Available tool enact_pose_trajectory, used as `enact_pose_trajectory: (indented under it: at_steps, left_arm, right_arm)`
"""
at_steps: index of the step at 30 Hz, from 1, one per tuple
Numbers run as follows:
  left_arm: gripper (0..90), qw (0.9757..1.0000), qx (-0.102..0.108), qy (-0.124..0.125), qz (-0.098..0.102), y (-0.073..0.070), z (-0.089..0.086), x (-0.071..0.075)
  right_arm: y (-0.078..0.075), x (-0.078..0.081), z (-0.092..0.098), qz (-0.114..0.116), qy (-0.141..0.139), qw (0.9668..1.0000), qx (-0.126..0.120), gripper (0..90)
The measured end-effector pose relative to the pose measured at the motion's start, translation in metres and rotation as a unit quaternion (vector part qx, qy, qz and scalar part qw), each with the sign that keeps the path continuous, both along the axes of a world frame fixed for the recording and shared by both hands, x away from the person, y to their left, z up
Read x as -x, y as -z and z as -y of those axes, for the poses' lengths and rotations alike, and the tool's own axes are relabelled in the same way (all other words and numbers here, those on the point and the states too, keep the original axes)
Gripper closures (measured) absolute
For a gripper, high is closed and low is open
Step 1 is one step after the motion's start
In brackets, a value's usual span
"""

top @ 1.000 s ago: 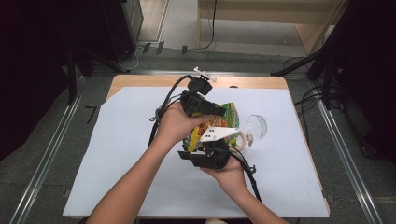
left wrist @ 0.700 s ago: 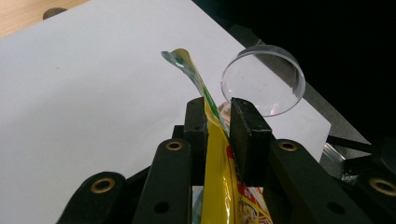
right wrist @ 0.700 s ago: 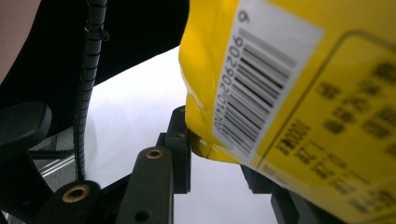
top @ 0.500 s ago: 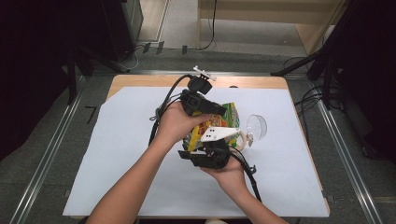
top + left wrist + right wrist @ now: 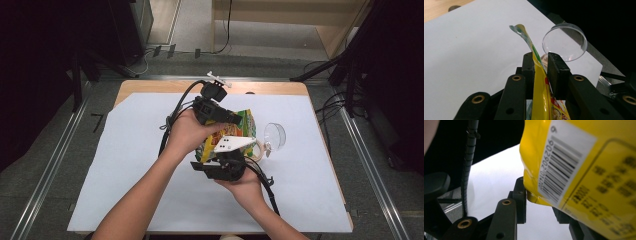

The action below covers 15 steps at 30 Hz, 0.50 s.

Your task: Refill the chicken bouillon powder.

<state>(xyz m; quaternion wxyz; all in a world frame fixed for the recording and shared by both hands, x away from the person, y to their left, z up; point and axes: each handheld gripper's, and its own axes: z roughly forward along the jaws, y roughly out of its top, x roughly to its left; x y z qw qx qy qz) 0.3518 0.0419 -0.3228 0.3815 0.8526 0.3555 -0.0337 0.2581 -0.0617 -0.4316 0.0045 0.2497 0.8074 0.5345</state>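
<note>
1. High view: in the middle of the frame, the left gripper (image 5: 227,120) and the right gripper (image 5: 225,162) both hold a yellow snack bag (image 5: 240,127) over the white sheet (image 5: 125,165). A clear bowl (image 5: 275,136) lies just right of it
2. Left gripper view: the jaws pinch the bag's (image 5: 541,82) thin edge at centre
3. Right gripper view: the jaws squeeze the bag's (image 5: 579,175) bottom edge, lower middle

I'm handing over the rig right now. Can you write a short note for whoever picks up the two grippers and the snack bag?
Left gripper: shut on the snack bag at its top edge.
Right gripper: shut on the bag's lower corner by the barcode.
Bag is held above the white sheet; clear cup lies on its side just beyond.
Done: both grips set.
Left: bag looks unopened; likely tear it open, then fill the cup.
</note>
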Motion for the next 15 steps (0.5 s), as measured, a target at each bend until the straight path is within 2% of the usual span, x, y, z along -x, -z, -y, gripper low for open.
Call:
enact_pose_trajectory:
  at_steps: [7,15]
  left_arm:
    - [77.3,0.9999,0.004,-0.003,-0.009,0.0006,-0.0009,-0.0037]
    - [77.0,1.0000,0.002,-0.003,-0.005,0.0021,-0.0024,-0.0024]
  right_arm:
    - [-0.0017,0.0001,0.0005,-0.007,0.000,1.0000,-0.005,69.1]
    - [-0.0016,0.0001,-0.0002,-0.002,-0.003,1.0000,0.003,68.1]
